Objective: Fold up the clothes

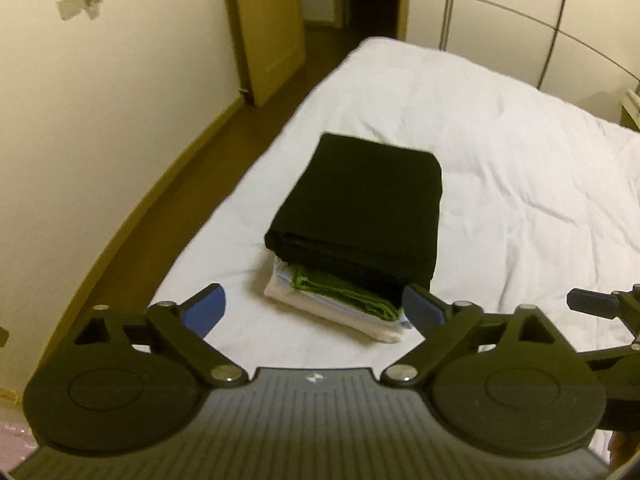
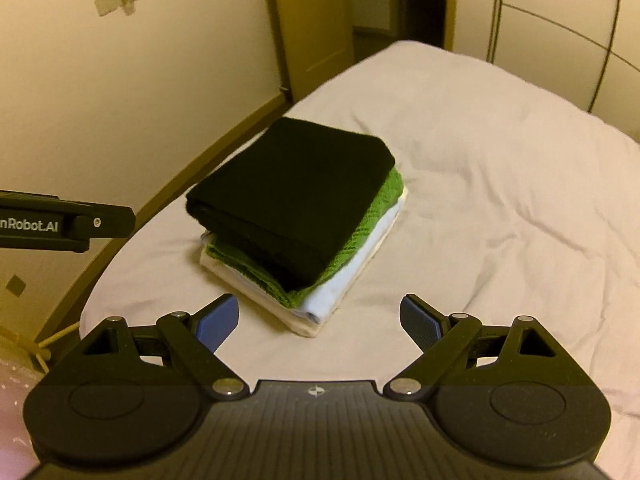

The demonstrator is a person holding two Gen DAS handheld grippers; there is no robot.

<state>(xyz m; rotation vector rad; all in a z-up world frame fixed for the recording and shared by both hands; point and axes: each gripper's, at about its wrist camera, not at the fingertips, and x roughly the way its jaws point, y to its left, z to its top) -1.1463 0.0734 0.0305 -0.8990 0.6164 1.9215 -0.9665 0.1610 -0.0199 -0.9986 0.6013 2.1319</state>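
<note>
A stack of folded clothes lies on the bed near its left edge. A black folded garment [image 1: 356,204] lies on top, a green knitted one [image 1: 344,294] under it, and white and pale blue ones [image 1: 340,318] at the bottom. In the right wrist view I see the same black garment [image 2: 292,196], green one [image 2: 360,236] and white ones [image 2: 340,288]. My left gripper [image 1: 316,310] is open and empty, just in front of the stack. My right gripper [image 2: 320,318] is open and empty, in front of the stack.
The bed [image 1: 500,152] has a wrinkled white sheet. A cream wall [image 1: 100,100] and a strip of brown floor run along its left side. A door [image 1: 272,28] stands at the far left corner, a wardrobe [image 1: 540,12] behind the bed.
</note>
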